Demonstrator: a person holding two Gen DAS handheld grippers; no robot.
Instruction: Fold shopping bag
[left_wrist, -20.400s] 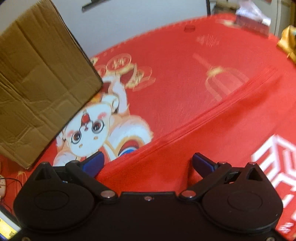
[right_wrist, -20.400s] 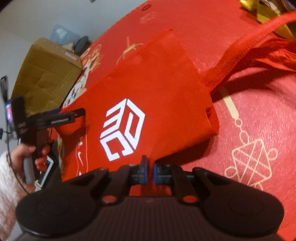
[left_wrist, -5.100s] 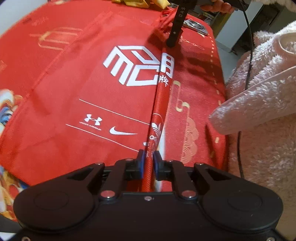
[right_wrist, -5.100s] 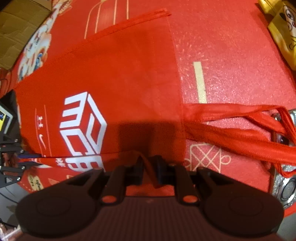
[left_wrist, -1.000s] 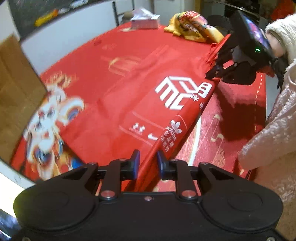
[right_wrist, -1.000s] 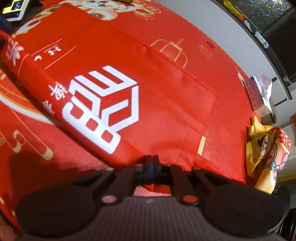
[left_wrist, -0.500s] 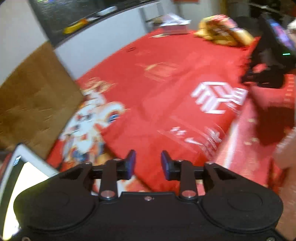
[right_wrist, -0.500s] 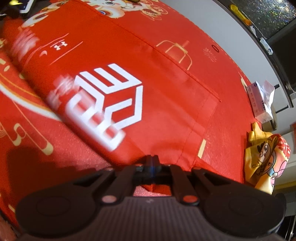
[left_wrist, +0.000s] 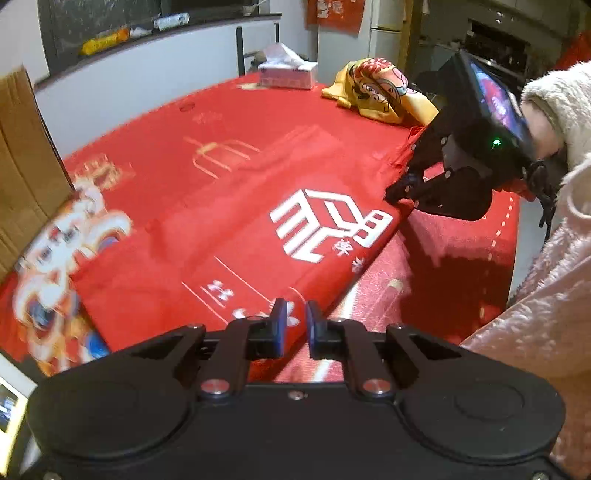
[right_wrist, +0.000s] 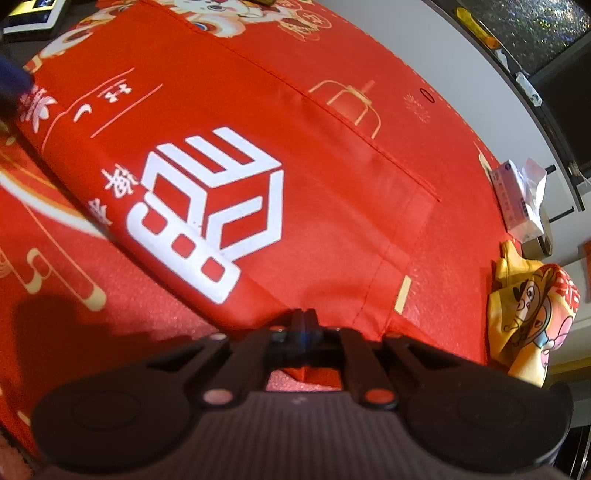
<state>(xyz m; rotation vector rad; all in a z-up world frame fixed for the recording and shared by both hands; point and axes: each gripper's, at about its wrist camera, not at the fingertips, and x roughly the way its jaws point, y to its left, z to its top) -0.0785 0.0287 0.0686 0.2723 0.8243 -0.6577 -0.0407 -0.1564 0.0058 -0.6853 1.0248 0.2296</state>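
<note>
Bag lies flat on the red tabletop, its near long edge already turned over into a narrow band that carries part of the white cube logo, so we judge one fold made and several left. Our right gripper has its jaws pressed together, pinching the bag's corner at the handle end. Our left gripper hangs over the other end of the band, its jaws having just been closing, with a narrow gap and no cloth between them.
</note>
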